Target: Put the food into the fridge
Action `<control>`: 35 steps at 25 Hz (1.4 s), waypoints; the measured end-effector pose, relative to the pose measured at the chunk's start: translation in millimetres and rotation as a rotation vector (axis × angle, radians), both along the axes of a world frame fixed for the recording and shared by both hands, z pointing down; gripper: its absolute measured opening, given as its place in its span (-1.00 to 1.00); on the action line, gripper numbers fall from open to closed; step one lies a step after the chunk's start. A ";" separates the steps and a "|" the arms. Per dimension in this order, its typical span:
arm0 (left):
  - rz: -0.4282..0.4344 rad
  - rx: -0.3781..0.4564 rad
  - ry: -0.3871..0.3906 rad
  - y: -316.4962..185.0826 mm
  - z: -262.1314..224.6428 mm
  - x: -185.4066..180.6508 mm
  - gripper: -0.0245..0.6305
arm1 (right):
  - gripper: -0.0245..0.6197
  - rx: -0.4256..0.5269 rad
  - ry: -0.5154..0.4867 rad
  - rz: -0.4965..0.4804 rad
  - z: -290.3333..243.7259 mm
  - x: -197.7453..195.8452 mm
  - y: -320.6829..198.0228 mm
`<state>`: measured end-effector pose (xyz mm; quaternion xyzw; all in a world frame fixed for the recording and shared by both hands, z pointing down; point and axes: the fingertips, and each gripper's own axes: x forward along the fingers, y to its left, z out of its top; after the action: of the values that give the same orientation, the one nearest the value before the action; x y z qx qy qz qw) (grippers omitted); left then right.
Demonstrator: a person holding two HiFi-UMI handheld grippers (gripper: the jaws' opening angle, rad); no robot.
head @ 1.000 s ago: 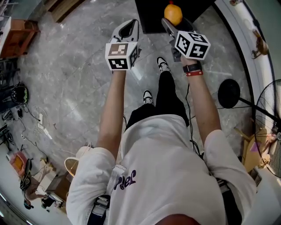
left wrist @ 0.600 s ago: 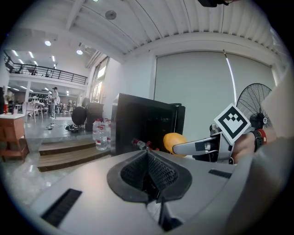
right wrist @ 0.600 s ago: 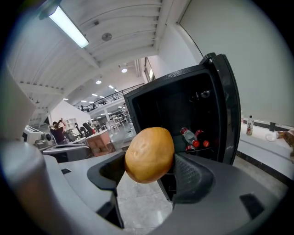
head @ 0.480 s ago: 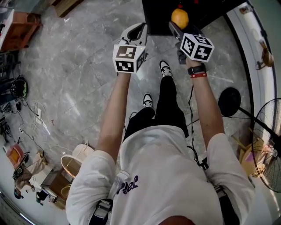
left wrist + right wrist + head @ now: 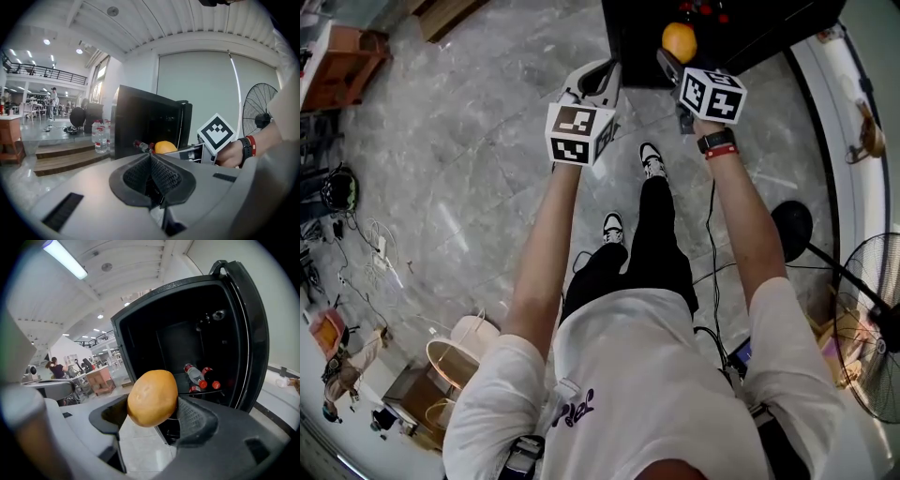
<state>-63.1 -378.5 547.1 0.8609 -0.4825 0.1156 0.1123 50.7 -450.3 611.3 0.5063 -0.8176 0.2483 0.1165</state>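
Observation:
An orange round fruit [image 5: 152,398] sits between the pads of my right gripper [image 5: 151,414], which is shut on it. In the head view the fruit [image 5: 679,39] is held just in front of the open black fridge [image 5: 741,33]. The fridge's inside [image 5: 187,348] is dark, with a few red-capped bottles [image 5: 199,378] on a shelf and the door [image 5: 255,333] swung to the right. My left gripper [image 5: 598,80] hangs to the left of the right one, beside the fridge's left edge. Its jaws [image 5: 151,161] are shut with nothing in them.
A standing fan [image 5: 872,319] and a black round base [image 5: 794,225] are on the right of the marble floor. Baskets and clutter [image 5: 455,352] lie at the lower left, cables [image 5: 380,262] further left. Water bottles [image 5: 100,137] stand on wooden steps [image 5: 65,157] left of the fridge.
Both grippers have moved forward and lower towards the fridge, the right one carrying the fruit. More of the fridge's open front now shows at the top of the head view.

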 end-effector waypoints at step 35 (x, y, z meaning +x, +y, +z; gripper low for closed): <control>-0.036 0.025 0.045 -87.7 39.0 -2.5 -0.87 | 0.12 -0.026 0.052 -0.066 66.4 -20.5 -115.5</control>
<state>-65.5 -466.1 586.0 0.8559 -0.4966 0.0883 0.1143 30.1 -565.9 677.7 0.4839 -0.8272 0.2417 0.1524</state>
